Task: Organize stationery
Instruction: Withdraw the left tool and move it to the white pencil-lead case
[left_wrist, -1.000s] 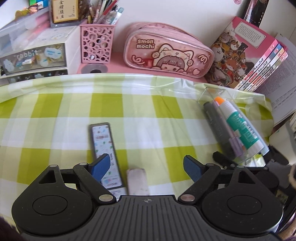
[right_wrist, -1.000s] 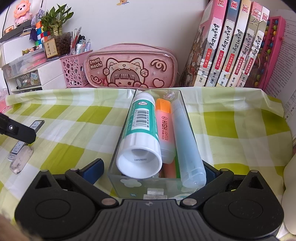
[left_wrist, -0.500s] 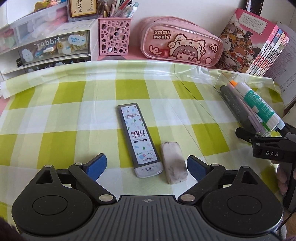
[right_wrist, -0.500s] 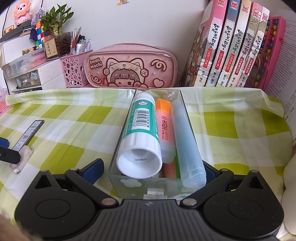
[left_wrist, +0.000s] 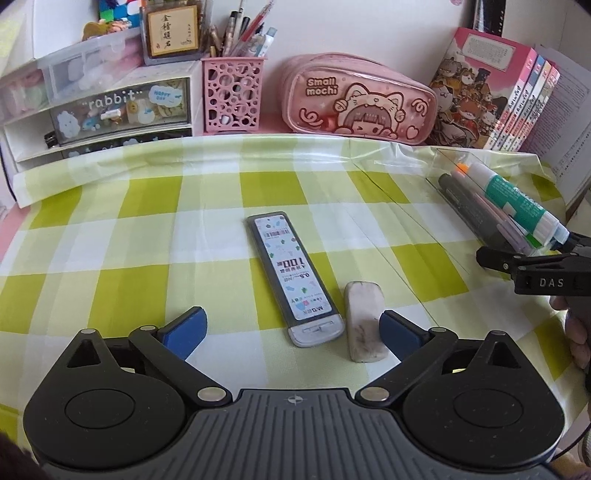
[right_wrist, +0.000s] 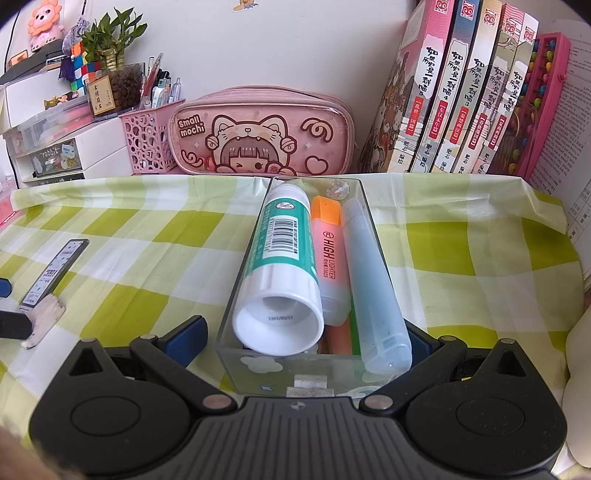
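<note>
While the left gripper (left_wrist: 291, 328) hovers with fingers spread over the lead case (left_wrist: 293, 278) and eraser (left_wrist: 364, 319) on the checked table (left_wrist: 147, 240), the right gripper (right_wrist: 303, 338) has its fingers spread around the clear box (right_wrist: 258, 363) holding a glue stick (right_wrist: 282, 262) and highlighter (right_wrist: 328, 251).
</note>
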